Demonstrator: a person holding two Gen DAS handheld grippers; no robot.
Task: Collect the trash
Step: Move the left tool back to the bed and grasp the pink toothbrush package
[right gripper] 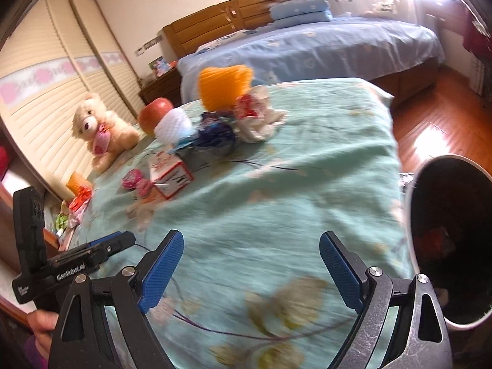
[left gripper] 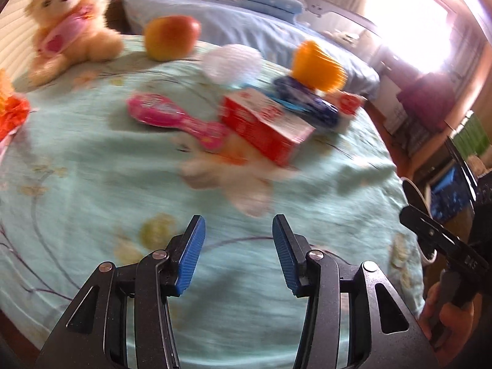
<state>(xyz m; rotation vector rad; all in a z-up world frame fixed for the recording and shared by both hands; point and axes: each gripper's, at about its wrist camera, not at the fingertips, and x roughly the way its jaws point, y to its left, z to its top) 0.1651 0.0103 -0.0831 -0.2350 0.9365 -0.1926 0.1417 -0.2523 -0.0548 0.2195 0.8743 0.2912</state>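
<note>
A crumpled white tissue [left gripper: 243, 181] lies on the teal bedspread [left gripper: 92, 184] just ahead of my left gripper [left gripper: 238, 230], which is open and empty. Behind it sit a red and white carton [left gripper: 264, 126], a dark blue wrapper [left gripper: 307, 101], an orange foam net [left gripper: 316, 66] and a white foam net [left gripper: 230, 61]. My right gripper [right gripper: 250, 246] is open and empty above the bedspread [right gripper: 307, 184]. A white trash bin [right gripper: 446, 246] with a dark inside stands right of it. Crumpled wrappers [right gripper: 258, 117] lie far ahead.
A teddy bear [left gripper: 67, 21], an apple [left gripper: 170, 37] and a pink hairbrush [left gripper: 175, 120] lie on the bed. Orange and red wrappers [left gripper: 9, 107] sit at the left edge. A second bed with blue sheets [right gripper: 323, 46] stands behind. The wooden floor [right gripper: 430, 123] is on the right.
</note>
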